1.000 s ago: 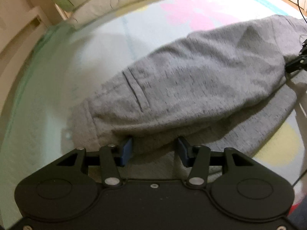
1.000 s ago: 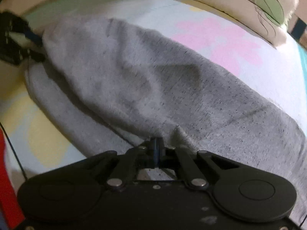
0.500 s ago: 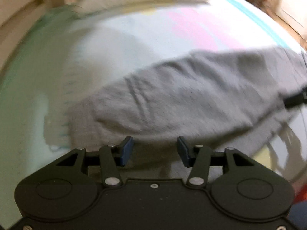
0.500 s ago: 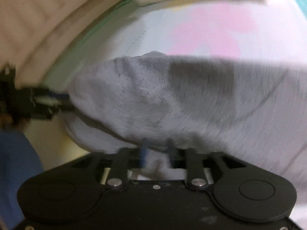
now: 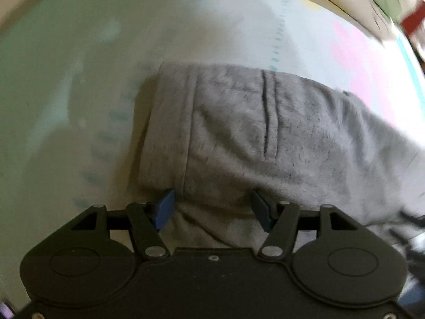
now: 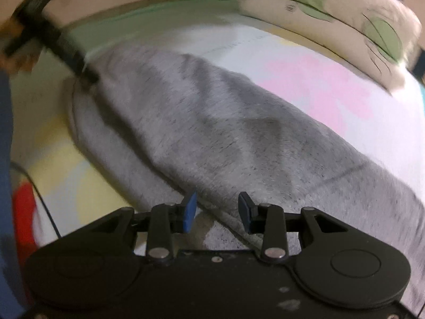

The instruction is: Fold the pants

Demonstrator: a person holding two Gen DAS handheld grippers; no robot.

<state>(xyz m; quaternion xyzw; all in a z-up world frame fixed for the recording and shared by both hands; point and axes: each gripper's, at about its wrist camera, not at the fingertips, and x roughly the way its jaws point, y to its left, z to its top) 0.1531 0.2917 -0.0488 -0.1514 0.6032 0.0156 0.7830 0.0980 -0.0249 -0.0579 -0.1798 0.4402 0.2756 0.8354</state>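
Grey sweatpants (image 5: pixel 239 138) lie folded lengthwise on the bed, with the waistband to the left and a pocket slit at the centre of the left wrist view. My left gripper (image 5: pixel 212 208) hovers over the near waist edge. Its jaws are opening, and the cloth lies under the gap with no pad pressing on it. In the right wrist view the pants (image 6: pixel 225 138) run from upper left to lower right. My right gripper (image 6: pixel 217 211) is open over the fold's near edge, holding nothing. The left gripper (image 6: pixel 87 77) shows blurred at the far waist end.
The bed sheet (image 6: pixel 318 87) is pale with pink and yellow patches. A leaf-print pillow (image 6: pixel 345 18) lies along the far side. At the left edge are a blue sleeve (image 6: pixel 5 159), a black cable (image 6: pixel 39 199) and something red (image 6: pixel 24 212).
My right gripper was shut on the cloth's edge and now stands open, with the cloth let go. The left gripper has rolled and shifted along the waist, its jaws spread wider.
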